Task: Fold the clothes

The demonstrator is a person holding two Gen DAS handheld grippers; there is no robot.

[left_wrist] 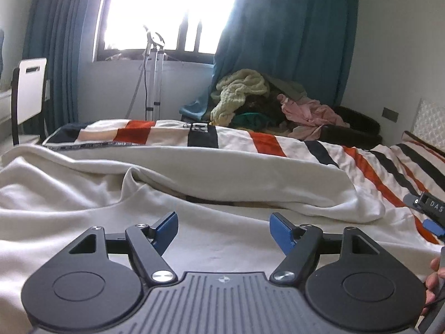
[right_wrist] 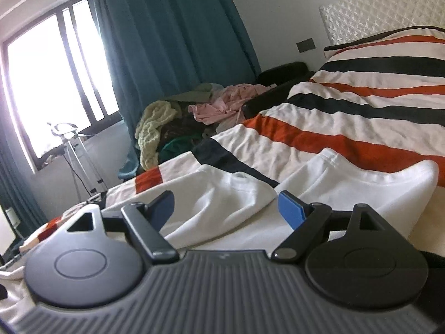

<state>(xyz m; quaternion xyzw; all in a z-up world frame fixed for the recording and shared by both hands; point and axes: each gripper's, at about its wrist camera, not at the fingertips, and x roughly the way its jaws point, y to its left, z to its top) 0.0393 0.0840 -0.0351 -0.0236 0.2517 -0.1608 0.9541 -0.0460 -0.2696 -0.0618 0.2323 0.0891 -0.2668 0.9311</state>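
Observation:
A white garment (left_wrist: 194, 172) lies rumpled across the striped bed, with a long fold running across its middle. My left gripper (left_wrist: 224, 229) is open and empty, low over the near part of the cloth. The right gripper shows at the right edge of the left wrist view (left_wrist: 429, 211). In the right wrist view the same white garment (right_wrist: 236, 194) lies ahead, its hems bunched toward the striped cover. My right gripper (right_wrist: 226, 208) is open and empty just above the cloth.
The bed has a cover (right_wrist: 347, 117) striped white, orange and black. A pile of clothes (left_wrist: 267, 103) sits on a dark seat beyond the bed. Teal curtains (left_wrist: 283, 33), a window, a metal stand (left_wrist: 153, 78) and a white chair (left_wrist: 29, 94) stand behind. A white headboard (right_wrist: 383, 8) is at the right.

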